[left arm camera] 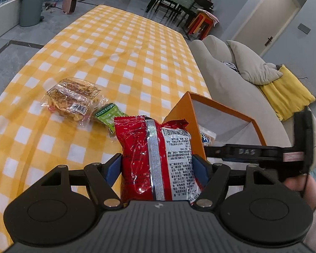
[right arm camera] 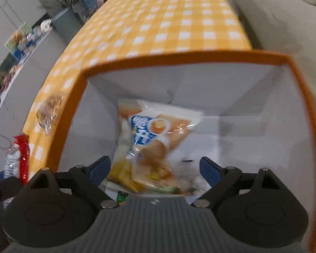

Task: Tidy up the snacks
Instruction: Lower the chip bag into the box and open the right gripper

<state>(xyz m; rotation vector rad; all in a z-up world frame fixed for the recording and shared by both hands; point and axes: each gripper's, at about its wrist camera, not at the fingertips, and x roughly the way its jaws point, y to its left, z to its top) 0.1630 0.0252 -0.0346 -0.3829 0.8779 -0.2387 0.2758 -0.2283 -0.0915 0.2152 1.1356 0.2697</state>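
Filling the orange box (right arm camera: 284,61) with snacks, roughly halfway through by the look of it.

In the right wrist view, the right tool (right arm camera: 154,169) hangs over the box in the lower centre of the frame, its jaws spread wide with nothing pressed between them; a white-and-orange pastry packet (right arm camera: 149,135) lies on the box floor beneath it, seemingly already delivered. In the left wrist view, the left tool (left arm camera: 155,167) clamps the red snack bag (left arm camera: 139,147) at lower centre, just beside the box's near corner. At centre left on the yellow checked bench (left arm camera: 126,52), the clear cracker packet (left arm camera: 71,100) and the green raisin pack (left arm camera: 108,117) wait untouched.
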